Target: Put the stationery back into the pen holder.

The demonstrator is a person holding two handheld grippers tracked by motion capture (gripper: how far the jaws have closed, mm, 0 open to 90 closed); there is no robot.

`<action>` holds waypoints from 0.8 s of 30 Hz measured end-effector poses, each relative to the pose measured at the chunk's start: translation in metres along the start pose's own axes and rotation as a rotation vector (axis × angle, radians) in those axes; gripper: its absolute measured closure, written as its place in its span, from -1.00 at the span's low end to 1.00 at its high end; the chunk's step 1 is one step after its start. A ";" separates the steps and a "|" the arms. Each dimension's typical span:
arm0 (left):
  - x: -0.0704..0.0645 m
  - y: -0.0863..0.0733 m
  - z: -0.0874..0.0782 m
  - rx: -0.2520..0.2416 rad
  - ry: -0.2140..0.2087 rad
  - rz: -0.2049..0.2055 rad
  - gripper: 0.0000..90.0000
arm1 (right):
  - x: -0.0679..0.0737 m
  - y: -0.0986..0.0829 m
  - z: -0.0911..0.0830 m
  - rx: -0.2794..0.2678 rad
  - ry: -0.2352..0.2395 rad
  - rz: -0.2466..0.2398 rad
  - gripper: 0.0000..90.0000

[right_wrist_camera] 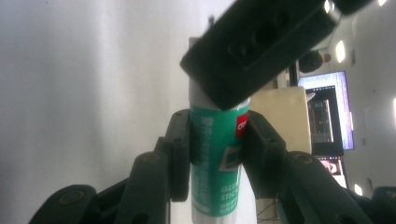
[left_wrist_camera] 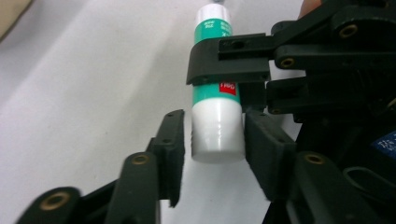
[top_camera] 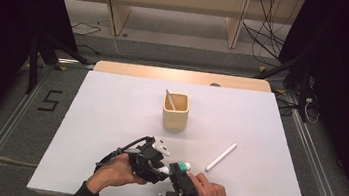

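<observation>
A green and white glue stick (top_camera: 182, 167) is held above the white table sheet near the front edge. My right gripper (right_wrist_camera: 217, 135) is shut on its green body (right_wrist_camera: 215, 177); one of its fingers (left_wrist_camera: 229, 60) crosses the label. My left gripper (left_wrist_camera: 212, 133) stands open around the stick's white end (left_wrist_camera: 218, 130), with a narrow gap at one jaw and the other jaw touching. From above, the left gripper (top_camera: 164, 169) and right gripper (top_camera: 178, 172) meet tip to tip.
A square wooden cup (top_camera: 175, 119) stands mid-table with a white stick (top_camera: 170, 100) leaning in it. A white pen-like tube (top_camera: 220, 157) lies to the right of the grippers. The white sheet (top_camera: 110, 115) has bare room on the left and right.
</observation>
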State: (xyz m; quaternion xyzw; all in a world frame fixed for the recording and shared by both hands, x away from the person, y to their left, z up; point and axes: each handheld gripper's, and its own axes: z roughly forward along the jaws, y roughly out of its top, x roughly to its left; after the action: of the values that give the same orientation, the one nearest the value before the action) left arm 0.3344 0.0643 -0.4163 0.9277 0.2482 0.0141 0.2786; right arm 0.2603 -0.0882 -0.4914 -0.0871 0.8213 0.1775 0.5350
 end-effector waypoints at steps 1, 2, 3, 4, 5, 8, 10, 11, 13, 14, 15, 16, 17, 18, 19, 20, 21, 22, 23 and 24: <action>0.001 0.000 -0.001 0.003 0.002 0.002 0.21 | 0.000 -0.001 0.000 0.000 -0.003 0.004 0.46; 0.002 -0.001 -0.001 -0.001 0.007 0.001 0.16 | -0.001 -0.002 0.000 0.000 -0.005 0.002 0.46; 0.003 -0.001 -0.002 -0.003 0.010 -0.002 0.12 | -0.002 -0.003 -0.001 0.000 -0.004 0.013 0.46; 0.004 -0.002 -0.003 -0.010 0.015 -0.005 0.08 | -0.002 -0.003 -0.001 0.000 -0.005 0.016 0.46; 0.004 -0.002 -0.004 -0.018 0.014 -0.014 0.02 | -0.003 -0.004 0.000 -0.001 -0.007 0.030 0.46; 0.007 -0.003 -0.006 -0.018 0.014 -0.015 -0.10 | -0.004 -0.007 0.000 0.015 -0.008 0.049 0.46; 0.008 -0.003 -0.006 -0.013 0.022 -0.016 -0.17 | -0.006 -0.010 0.000 0.009 -0.005 0.063 0.46; 0.009 -0.004 -0.006 -0.014 0.024 -0.018 -0.19 | -0.007 -0.012 0.000 0.016 -0.006 0.079 0.46; 0.010 -0.004 -0.006 -0.026 0.030 -0.029 -0.25 | -0.009 -0.015 0.001 0.016 -0.011 0.113 0.46; 0.010 -0.004 -0.007 -0.028 0.031 -0.033 -0.27 | -0.011 -0.017 0.001 0.018 -0.009 0.123 0.46; 0.011 -0.005 -0.006 -0.033 0.035 -0.036 -0.31 | -0.013 -0.019 0.001 0.016 0.001 0.129 0.46; 0.011 -0.005 -0.006 -0.040 0.037 -0.037 -0.34 | -0.015 -0.022 0.001 0.022 -0.002 0.149 0.46; 0.012 -0.006 -0.006 -0.058 0.042 -0.045 -0.36 | -0.017 -0.024 0.001 0.021 -0.005 0.155 0.46; 0.013 -0.006 -0.006 -0.070 0.045 -0.054 -0.38 | -0.019 -0.027 0.001 0.030 -0.004 0.187 0.46; 0.015 -0.007 -0.007 -0.082 0.051 -0.054 -0.39 | -0.023 -0.030 0.002 0.030 0.001 0.201 0.46; 0.015 -0.007 -0.007 -0.101 0.051 -0.068 -0.41 | -0.026 -0.033 0.002 0.031 0.007 0.240 0.46; 0.017 -0.009 -0.008 -0.127 0.042 -0.082 -0.42 | -0.030 -0.035 0.002 0.025 0.011 0.256 0.46; 0.018 -0.010 -0.009 -0.141 0.040 -0.082 -0.44 | -0.034 -0.040 0.003 0.026 0.008 0.308 0.46; 0.020 -0.012 -0.010 -0.170 0.041 -0.092 -0.45 | -0.038 -0.043 0.003 0.022 0.010 0.329 0.46; 0.020 -0.014 -0.010 -0.193 0.047 -0.101 -0.45 | -0.043 -0.047 0.003 0.028 0.023 0.385 0.46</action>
State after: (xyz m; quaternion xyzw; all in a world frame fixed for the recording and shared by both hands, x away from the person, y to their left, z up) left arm 0.3442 0.0894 -0.4177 0.8823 0.2984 0.0456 0.3612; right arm 0.2963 -0.1323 -0.4628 0.0771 0.8313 0.2644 0.4828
